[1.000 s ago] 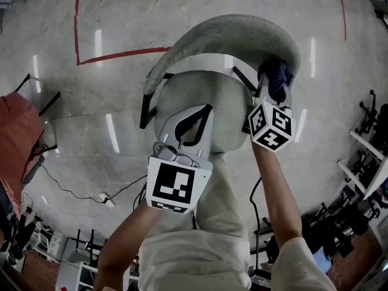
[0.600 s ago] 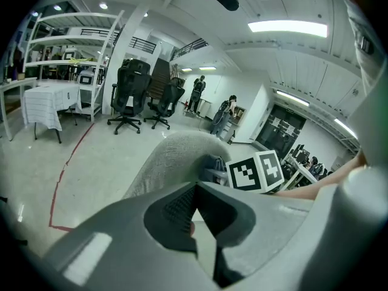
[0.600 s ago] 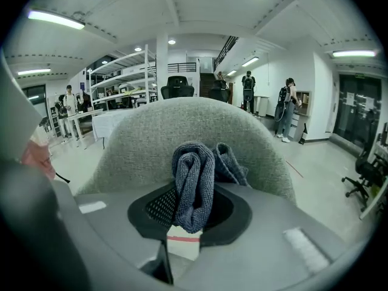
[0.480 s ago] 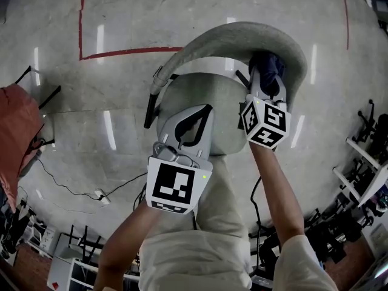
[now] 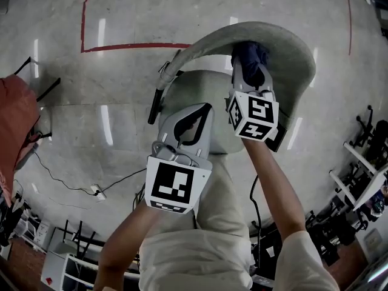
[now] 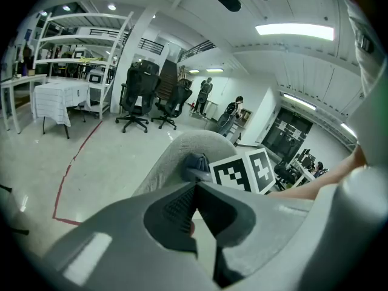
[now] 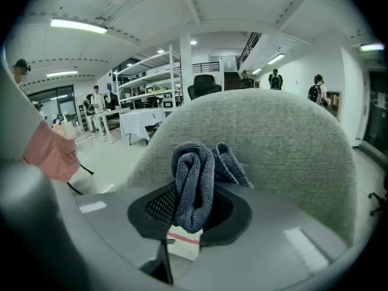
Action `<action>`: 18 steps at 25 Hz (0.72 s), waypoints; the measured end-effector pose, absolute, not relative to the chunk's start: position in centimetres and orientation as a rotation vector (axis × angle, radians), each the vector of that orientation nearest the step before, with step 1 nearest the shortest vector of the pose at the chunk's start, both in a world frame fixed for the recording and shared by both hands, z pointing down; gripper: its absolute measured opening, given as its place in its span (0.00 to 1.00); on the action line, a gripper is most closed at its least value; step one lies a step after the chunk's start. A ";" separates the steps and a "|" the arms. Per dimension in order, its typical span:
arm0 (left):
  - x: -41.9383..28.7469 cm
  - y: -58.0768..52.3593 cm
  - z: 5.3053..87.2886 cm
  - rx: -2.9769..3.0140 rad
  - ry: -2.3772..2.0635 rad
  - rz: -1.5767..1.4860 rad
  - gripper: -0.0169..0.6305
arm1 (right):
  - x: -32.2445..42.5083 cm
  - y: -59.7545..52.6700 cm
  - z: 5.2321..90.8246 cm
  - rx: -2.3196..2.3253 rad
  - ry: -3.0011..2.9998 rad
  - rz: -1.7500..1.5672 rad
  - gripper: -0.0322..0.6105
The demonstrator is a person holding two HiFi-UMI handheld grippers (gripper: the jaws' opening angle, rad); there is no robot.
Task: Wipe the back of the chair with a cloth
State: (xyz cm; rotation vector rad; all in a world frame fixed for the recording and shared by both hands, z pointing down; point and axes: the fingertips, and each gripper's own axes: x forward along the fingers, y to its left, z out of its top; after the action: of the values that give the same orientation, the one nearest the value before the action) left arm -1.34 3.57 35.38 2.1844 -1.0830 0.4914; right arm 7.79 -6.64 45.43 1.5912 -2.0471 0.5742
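A grey fabric chair stands below me, its curved backrest (image 5: 285, 47) arching over the round seat (image 5: 200, 96). My right gripper (image 5: 248, 65) is shut on a dark blue cloth (image 5: 250, 54) that presses on the inner face of the backrest near its top. In the right gripper view the cloth (image 7: 195, 180) bunches between the jaws, right in front of the backrest (image 7: 285, 144). My left gripper (image 5: 193, 121) hovers over the seat's near edge, jaws together with nothing between them. The left gripper view shows the backrest (image 6: 182, 153) and the cloth (image 6: 195, 162) beyond its jaws.
A red tape line (image 5: 121, 46) runs across the shiny floor beyond the chair. The black armrest (image 5: 159, 90) sticks out at the chair's left. A red-covered thing (image 5: 15, 132) and a cable (image 5: 73, 187) lie at left. Office chairs (image 6: 142, 99) and shelving (image 6: 79, 47) stand further off.
My right gripper has slid the cloth leftward along the backrest's inner face, from its right end toward the middle. The left gripper has stayed in place.
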 end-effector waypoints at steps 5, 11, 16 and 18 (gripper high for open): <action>-2.6 4.2 35.8 2.165 -1.102 0.499 0.03 | 5.5 -6.4 45.6 1.528 -2.097 0.582 0.19; -3.6 4.9 35.9 2.154 -1.115 0.507 0.03 | 3.2 -5.8 45.7 1.429 -2.170 0.614 0.19; -4.6 5.6 36.3 2.127 -1.142 0.514 0.03 | 0.6 -4.8 46.6 1.274 -2.260 0.675 0.19; -4.9 6.1 36.5 2.121 -1.141 0.524 0.03 | -0.4 -4.2 46.7 1.208 -2.287 0.666 0.19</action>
State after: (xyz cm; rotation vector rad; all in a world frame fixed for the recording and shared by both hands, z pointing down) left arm -4.89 6.14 36.45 2.1211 -1.1415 0.5239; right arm -0.37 -4.24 46.70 1.2081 -2.2872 0.6657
